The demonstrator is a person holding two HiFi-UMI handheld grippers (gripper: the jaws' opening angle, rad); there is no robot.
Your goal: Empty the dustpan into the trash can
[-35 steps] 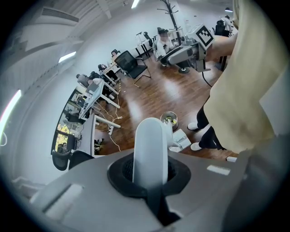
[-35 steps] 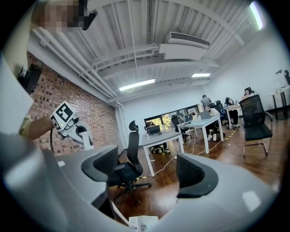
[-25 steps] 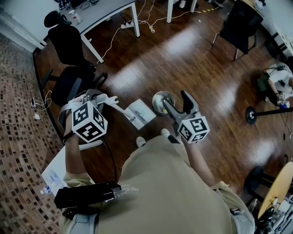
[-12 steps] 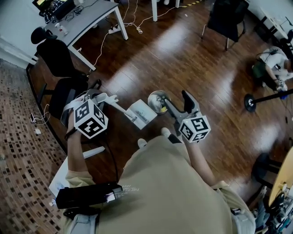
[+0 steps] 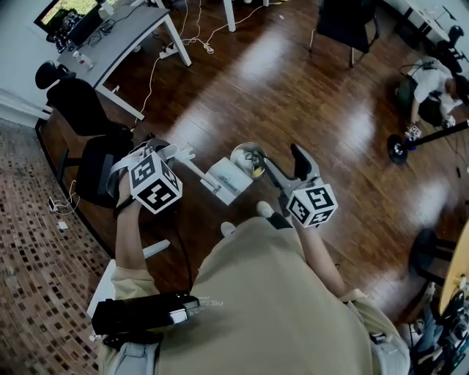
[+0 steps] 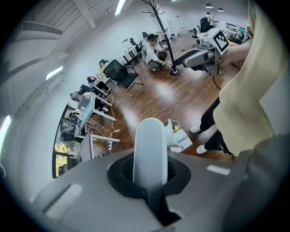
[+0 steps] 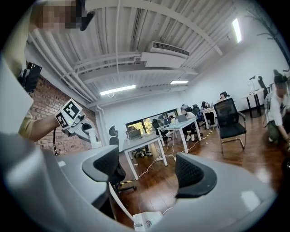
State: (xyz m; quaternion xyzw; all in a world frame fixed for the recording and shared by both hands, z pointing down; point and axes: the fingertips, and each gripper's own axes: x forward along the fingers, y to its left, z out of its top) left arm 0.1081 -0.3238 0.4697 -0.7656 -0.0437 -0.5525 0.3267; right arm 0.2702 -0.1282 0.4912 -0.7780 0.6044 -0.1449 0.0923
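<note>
My left gripper (image 5: 168, 154) is shut on the white handle (image 6: 149, 152) of a white dustpan (image 5: 229, 180). The pan hangs low over the wood floor, its far edge right beside the round silver trash can (image 5: 246, 158). In the left gripper view the dustpan (image 6: 182, 140) and the trash can (image 6: 172, 126) lie just past the handle's end. My right gripper (image 5: 278, 156) is over the can's right side and points about level. Its jaws have been closing a little, but a gap remains with nothing between them (image 7: 149, 171). The dustpan (image 7: 146, 222) shows low in that view.
A black office chair (image 5: 91, 143) stands to the left, with a grey desk (image 5: 121, 36) and floor cables (image 5: 165, 55) behind it. Another chair (image 5: 344, 22) is at the back. A person crouches at the far right (image 5: 432, 84) near a round stand base (image 5: 399, 149). My white shoes (image 5: 264, 209) are by the can.
My left gripper has carried the dustpan closer to the trash can, so the pan now lies against its rim. The right gripper has stayed over the can's right side.
</note>
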